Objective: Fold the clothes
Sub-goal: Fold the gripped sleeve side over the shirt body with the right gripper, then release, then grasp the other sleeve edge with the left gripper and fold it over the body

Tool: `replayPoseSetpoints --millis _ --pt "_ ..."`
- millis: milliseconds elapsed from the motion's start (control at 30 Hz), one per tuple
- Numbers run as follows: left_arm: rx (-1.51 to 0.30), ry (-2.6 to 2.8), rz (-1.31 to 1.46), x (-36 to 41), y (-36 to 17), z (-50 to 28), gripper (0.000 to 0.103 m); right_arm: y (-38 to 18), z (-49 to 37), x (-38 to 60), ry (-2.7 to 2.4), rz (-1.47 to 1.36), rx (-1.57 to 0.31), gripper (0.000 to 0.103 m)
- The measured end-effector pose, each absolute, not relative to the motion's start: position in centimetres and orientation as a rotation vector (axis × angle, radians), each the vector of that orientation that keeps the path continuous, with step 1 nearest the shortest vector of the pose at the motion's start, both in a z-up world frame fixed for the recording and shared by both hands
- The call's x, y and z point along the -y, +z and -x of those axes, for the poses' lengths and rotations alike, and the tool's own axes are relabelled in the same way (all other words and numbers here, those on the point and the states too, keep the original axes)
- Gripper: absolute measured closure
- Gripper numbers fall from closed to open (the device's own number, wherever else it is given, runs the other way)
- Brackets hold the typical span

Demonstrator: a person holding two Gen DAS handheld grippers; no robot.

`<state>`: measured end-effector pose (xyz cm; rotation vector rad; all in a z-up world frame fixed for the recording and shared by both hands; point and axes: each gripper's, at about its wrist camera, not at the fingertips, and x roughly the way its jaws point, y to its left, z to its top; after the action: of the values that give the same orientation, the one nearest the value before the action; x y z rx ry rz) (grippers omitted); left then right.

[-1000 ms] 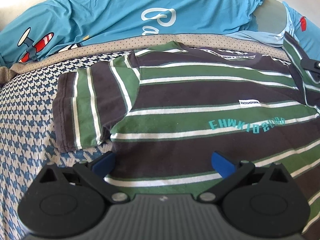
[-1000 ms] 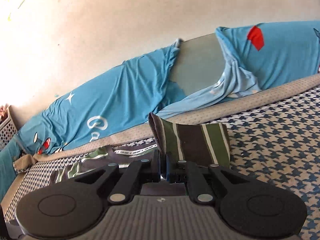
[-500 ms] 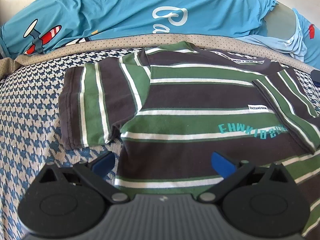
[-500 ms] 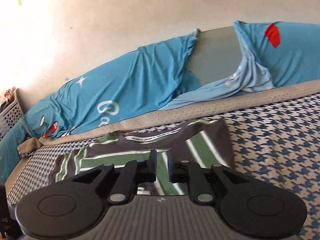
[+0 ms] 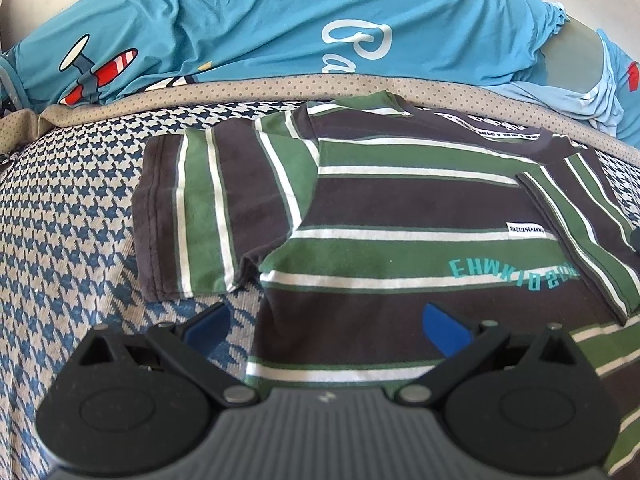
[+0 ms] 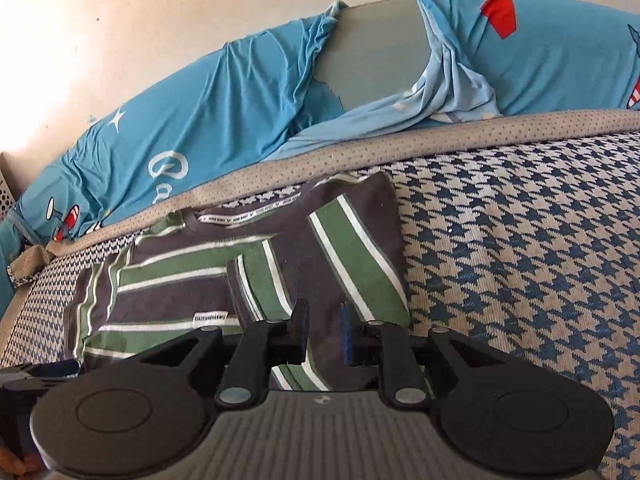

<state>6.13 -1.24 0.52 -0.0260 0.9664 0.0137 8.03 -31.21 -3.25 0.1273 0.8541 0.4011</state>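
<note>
A T-shirt [image 5: 400, 200] striped in green, dark brown and white lies flat on the houndstooth bed cover [image 5: 68, 216]. Its left sleeve [image 5: 192, 216] is spread out. Its right sleeve [image 6: 352, 248] is folded inward over the chest. My left gripper [image 5: 324, 320] is open, hovering over the shirt's lower left side edge, with nothing gripped. My right gripper [image 6: 323, 326] hangs just above the folded sleeve. Its jaws are opening, a narrow gap shows between the pads, and the fabric lies below them, not pinched.
Blue printed bedding [image 5: 280, 20] is bunched along the wall behind the shirt, with a beige dotted band [image 5: 240, 88] in front of it. Bare houndstooth cover [image 6: 520, 240] stretches to the right of the shirt. A white basket's edge [image 6: 5, 196] shows at far left.
The right gripper carried the raised right sleeve down onto the shirt's chest, and its jaws, shut on the fabric before, have parted. The left gripper stayed open and hardly moved.
</note>
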Motion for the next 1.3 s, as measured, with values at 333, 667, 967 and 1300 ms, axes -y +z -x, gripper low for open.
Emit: replayPoseSetpoints --millis 333,667,967,1300 --pt "-0.949 0.08 0.054 -1.8 1.6 -5.5 0.0 -5.1 -6.6 30.1 0.343 -0.017 -0.979 0.08" --pt "-0.902 0.15 0.264 -10.0 3.6 -7.4 0.0 -4.6 -4.4 28.4 0.188 -0.107 -1.023 0.067" --pt "-0.918 0.151 0.441 -14.2 2.3 -10.7 0.0 -4.6 -2.6 25.3 0.246 -0.055 -1.0 0.061" --pt "-0.894 0.138 0.457 -14.8 1.6 -11.4 0.007 -5.3 -3.5 23.8 0.28 -0.023 -1.024 0.057"
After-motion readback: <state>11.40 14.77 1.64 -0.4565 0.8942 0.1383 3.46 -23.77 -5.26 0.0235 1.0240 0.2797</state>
